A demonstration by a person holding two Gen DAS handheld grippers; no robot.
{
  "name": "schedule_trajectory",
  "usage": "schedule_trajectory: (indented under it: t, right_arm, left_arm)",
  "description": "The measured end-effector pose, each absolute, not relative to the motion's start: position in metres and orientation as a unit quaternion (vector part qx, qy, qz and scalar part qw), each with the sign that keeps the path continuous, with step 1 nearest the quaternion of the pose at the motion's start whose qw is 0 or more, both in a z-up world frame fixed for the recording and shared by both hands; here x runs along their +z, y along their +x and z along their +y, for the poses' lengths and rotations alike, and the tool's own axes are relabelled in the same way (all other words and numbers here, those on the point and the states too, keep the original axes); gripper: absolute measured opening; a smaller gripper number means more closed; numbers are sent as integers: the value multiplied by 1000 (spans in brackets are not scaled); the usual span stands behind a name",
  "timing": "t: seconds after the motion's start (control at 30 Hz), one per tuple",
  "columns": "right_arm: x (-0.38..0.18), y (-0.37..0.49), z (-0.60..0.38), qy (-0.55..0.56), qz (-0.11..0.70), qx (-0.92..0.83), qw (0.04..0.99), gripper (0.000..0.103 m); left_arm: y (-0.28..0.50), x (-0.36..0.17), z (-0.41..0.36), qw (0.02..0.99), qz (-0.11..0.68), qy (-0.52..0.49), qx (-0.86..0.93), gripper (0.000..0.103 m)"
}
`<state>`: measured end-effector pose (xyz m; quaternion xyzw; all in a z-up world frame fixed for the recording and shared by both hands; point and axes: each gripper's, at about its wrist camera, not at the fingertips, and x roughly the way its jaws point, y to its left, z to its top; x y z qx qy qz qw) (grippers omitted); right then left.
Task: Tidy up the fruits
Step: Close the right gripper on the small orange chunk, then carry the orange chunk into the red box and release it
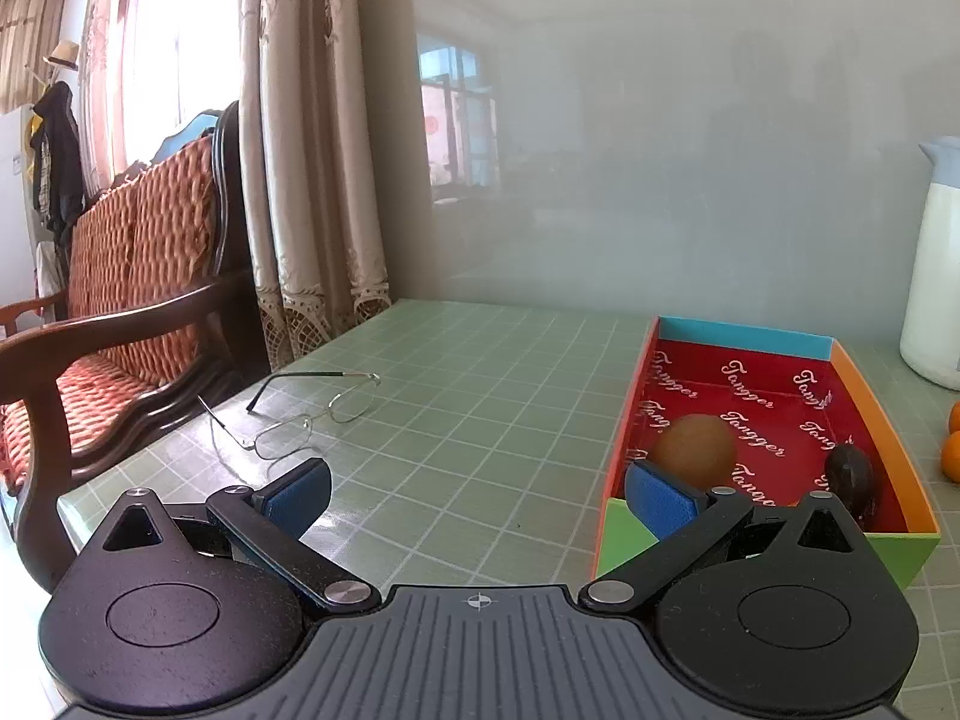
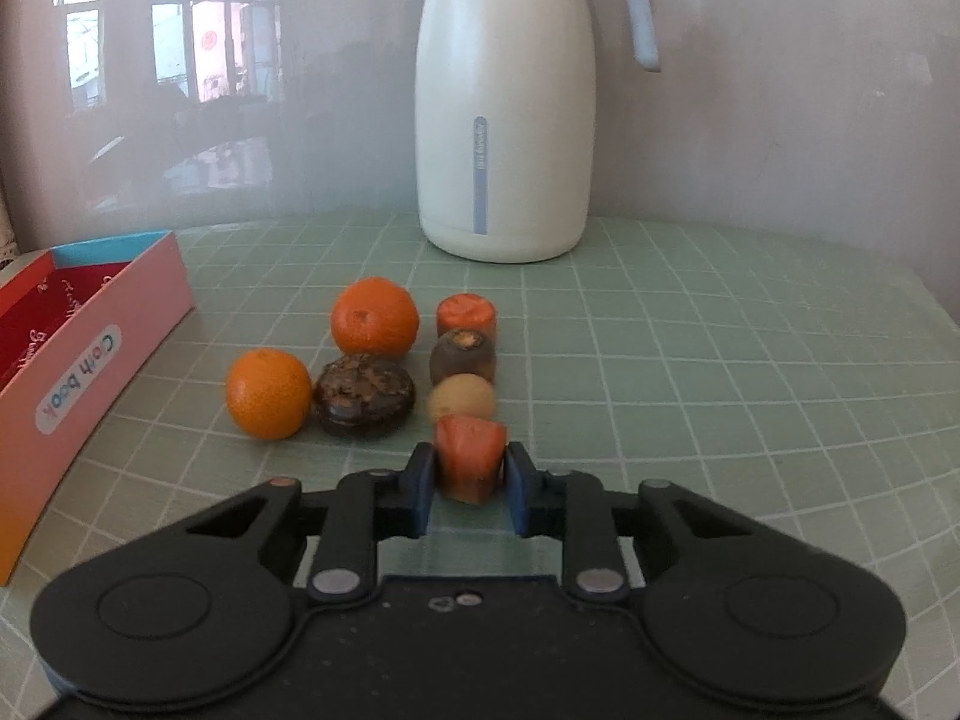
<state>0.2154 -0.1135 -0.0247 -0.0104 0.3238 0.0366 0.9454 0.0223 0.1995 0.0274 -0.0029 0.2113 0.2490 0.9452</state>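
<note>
In the right wrist view my right gripper point(image 2: 470, 462) is shut on an orange carrot piece point(image 2: 469, 457) just above the table. Beyond it lie a tan round fruit point(image 2: 461, 399), a dark chestnut-like piece point(image 2: 463, 354), another carrot piece point(image 2: 466, 312), two oranges point(image 2: 269, 393) point(image 2: 374, 317) and a dark brown flaky fruit point(image 2: 363, 396). The coloured box point(image 2: 90, 360) sits at the left. In the left wrist view my left gripper point(image 1: 477, 495) is open and empty beside the box point(image 1: 624, 438), which holds a brown round fruit point(image 1: 695, 447) and a dark fruit point(image 1: 849, 474).
A white thermos jug point(image 2: 504, 114) stands at the back against the glossy wall. Glasses point(image 1: 300, 414) lie on the green checked table point(image 1: 480, 396) near its left edge. A wooden sofa point(image 1: 120, 312) and curtains stand beyond that edge. Two oranges point(image 1: 951, 444) show at the right.
</note>
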Motion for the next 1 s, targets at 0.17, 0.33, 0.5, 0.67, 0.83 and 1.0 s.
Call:
schedule_trajectory:
  t: [0.17,0.33,0.5,0.67,0.83,1.0]
  right_arm:
    - [-15,209,-106,-14,308,43,950,23]
    - [-3,203,-96,-14,292,54,955,23]
    - [4,202,-83,-18,284,67,956,23]
    - [12,195,-62,-17,276,90,957,23]
    - [19,187,-38,-18,264,118,957,23]
    - [23,184,-16,-13,260,143,955,23]
  left_arm:
    - [22,27,199,946,210,-1,247,103]
    - [20,27,201,945,211,-3,248,103]
    - [16,26,208,943,213,-4,254,103]
    - [14,23,220,939,220,-8,264,103]
    - [9,21,229,937,218,-16,272,103]
    - [7,20,236,935,221,-14,277,103]
